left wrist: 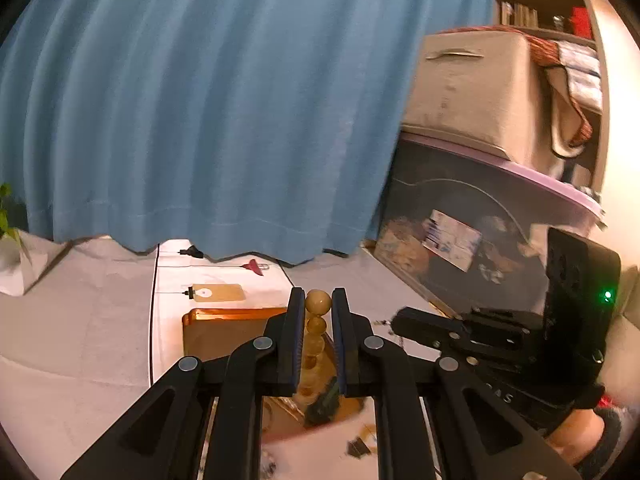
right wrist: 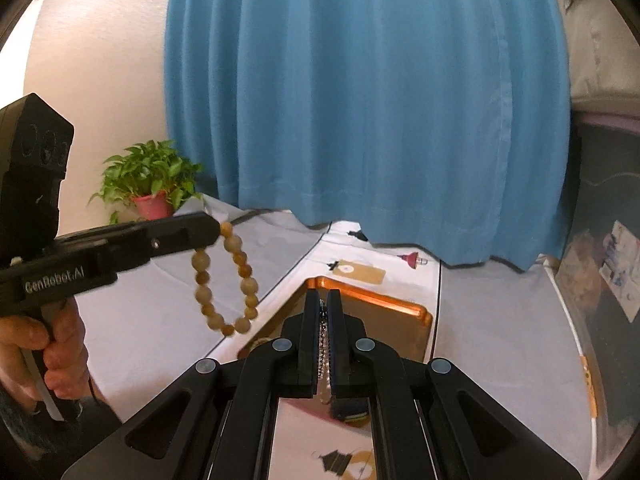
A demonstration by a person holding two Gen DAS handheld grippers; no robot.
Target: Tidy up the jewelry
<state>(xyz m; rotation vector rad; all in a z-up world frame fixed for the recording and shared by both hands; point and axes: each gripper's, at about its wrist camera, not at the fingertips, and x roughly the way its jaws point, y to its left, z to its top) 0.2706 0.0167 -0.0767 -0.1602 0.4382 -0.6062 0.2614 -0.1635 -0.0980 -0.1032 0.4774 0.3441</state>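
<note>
Left gripper (left wrist: 316,300): its 2 fingers are clamped on a beaded bracelet (right wrist: 226,280) of amber-brown round beads. In the left wrist view, the top bead sits pinched between the fingertips and further beads run down the gap between the fingers. In the right wrist view, the same bracelet hangs as a full loop from the tip of the left gripper, clear of the desk (right wrist: 500,320) and in the air to the left of the tray. A hand (right wrist: 48,352) grips the left gripper's handle at the lower left.

Right gripper (right wrist: 323,296): its 2 fingers are drawn together on a thin silver chain (right wrist: 325,344), which runs along the narrow slit between them. Where the chain ends below the fingers cannot be made out.

An orange tray (right wrist: 400,300) lies on the white-covered desk directly ahead of both grippers. Beyond it lie a tan tag (right wrist: 360,272) and a small pink-red item (right wrist: 412,259), both near the hem of a blue curtain (right wrist: 360,100). The contents of the tray are blurred and cannot be identified.

A potted green plant (right wrist: 150,184) in a pink pot stands at the far left edge of the desk. On the right, a dark storage bin (left wrist: 480,220) with a lilac lid carries a beige box (left wrist: 472,92).
</note>
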